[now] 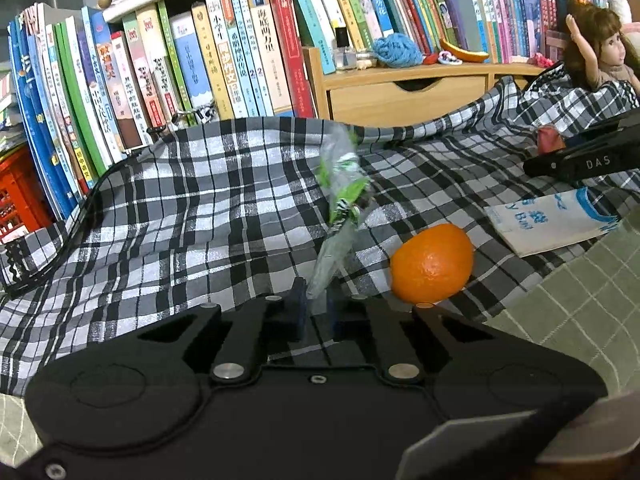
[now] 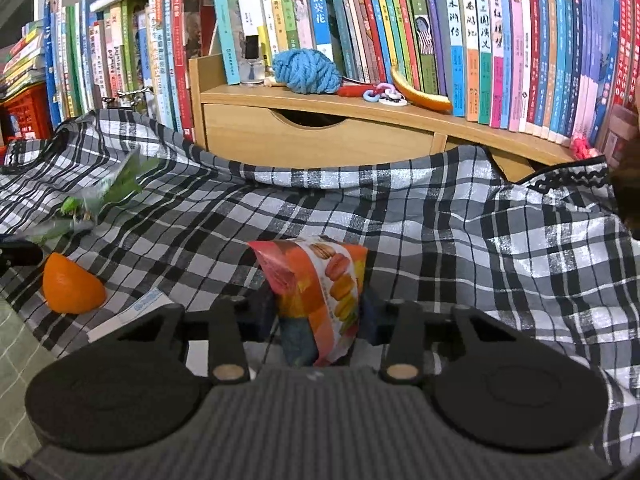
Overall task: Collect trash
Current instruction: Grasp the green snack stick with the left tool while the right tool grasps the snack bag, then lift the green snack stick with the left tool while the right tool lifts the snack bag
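Left wrist: jaws pinched tight on clear green wrapper (image 1: 340,200); right jaws clamped around orange macaron packet (image 2: 320,292).

A home, likely a child's room or study corner — a long row of children's books (image 2: 360,28) stands behind a low wooden drawer unit (image 2: 320,136). On the unit lie blue yarn (image 2: 306,70) and small trinkets; beside it sits a doll (image 1: 600,52), with a checked cloth (image 2: 440,232) spread in front.

The green wrapper (image 1: 340,188) is motion-blurred; the white paper bag (image 1: 556,220) is cut off at the edge.
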The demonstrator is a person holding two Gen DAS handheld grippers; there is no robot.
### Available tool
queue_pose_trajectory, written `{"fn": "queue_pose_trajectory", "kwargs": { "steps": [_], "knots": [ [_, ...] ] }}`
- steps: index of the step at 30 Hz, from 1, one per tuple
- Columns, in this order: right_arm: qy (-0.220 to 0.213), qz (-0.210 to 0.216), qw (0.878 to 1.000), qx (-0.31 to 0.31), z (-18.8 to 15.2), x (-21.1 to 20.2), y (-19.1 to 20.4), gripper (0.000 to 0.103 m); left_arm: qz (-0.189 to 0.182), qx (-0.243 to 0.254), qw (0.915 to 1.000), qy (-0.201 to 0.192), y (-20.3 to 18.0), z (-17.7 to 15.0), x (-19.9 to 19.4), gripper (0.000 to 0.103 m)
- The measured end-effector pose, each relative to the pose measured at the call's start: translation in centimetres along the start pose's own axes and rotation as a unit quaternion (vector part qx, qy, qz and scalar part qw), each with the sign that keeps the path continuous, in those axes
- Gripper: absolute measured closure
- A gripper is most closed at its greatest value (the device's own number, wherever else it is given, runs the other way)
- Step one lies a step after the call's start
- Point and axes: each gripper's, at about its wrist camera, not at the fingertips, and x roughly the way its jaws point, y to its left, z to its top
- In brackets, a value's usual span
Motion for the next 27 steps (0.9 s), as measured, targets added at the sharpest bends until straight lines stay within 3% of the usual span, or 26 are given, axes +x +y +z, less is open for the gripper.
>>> {"fn": "queue_pose_trajectory", "kwargs": {
  "steps": [6, 11, 22, 27],
  "knots": [
    [-0.009, 0.007, 0.999, -0.030, 0.4, -2.2, 1.8, 0.056, -0.014, -0.011, 0.9995, -0.025, 0.1, 0.4, -2.6, 0.100],
    [-0.021, 0.013, 0.999, -0.034, 1.1, -3.7, 2.8, 0.056, -0.006, 0.009, 0.9987, -0.050, -0.4, 0.7, -5.3, 0.101],
    [-0.025, 0.049, 0.998, -0.041, 0.2, -7.8, 4.4, 0.056, -0.015, -0.035, 0.9986, -0.035, 0.7, 0.6, -9.0, 0.101],
    [-0.029, 0.065, 0.997, -0.032, -0.3, -9.6, 4.8, 0.056, -0.015, -0.031, 0.9991, -0.027, 0.3, -0.2, -11.0, 0.100]
  ]
}}
